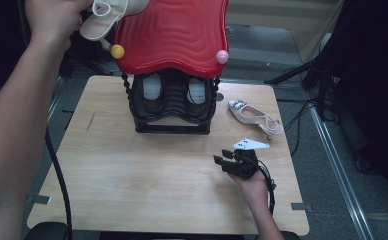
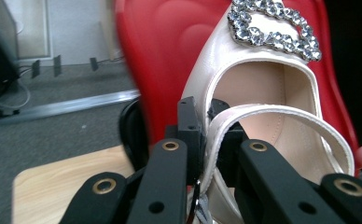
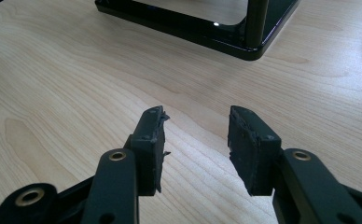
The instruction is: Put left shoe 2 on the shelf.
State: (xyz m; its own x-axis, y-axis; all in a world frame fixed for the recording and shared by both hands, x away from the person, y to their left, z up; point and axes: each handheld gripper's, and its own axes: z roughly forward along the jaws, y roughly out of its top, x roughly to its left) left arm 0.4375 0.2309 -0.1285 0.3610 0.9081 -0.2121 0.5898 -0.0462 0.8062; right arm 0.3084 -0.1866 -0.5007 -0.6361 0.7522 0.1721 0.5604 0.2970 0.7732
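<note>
- Floor of grey carpet is seen past the table's (image 1: 132,200) left edge, where a black cable (image 1: 57,175) hangs down beside the person's left forearm.
- Raised at the far left, above and beside the red top (image 1: 172,35), the left hand (image 1: 52,17) is seen with a cream shoe (image 1: 104,17) carried off the table.
- From the left gripper view, the left gripper (image 2: 207,140) is seen clamped on the cream shoe's (image 2: 263,93) thin heel strap (image 2: 272,114), the pads pressed against it from both sides; the shoe is of smooth pearly leather with a glittering stone buckle (image 2: 274,25) on the toe.
- The red top is glossy, rippled plastic with wavy edges, a yellow ball (image 1: 117,51) and a pink ball (image 1: 222,56) being set at its front corners.
- Beneath it, a black rack (image 1: 172,107) is stood at the table's far middle, with a pair of dark shoes (image 1: 174,92) kept inside.
- A wide stretch of bare pale wood-grain board is left free in front of the rack.
- Right of the rack, a second cream shoe (image 1: 254,116) is laid flat near the table's right edge.
- Near that edge, the right gripper (image 1: 227,159) is held low over the board; in the right gripper view its (image 3: 195,135) worn black pads are seen parted, with nothing between them.
</note>
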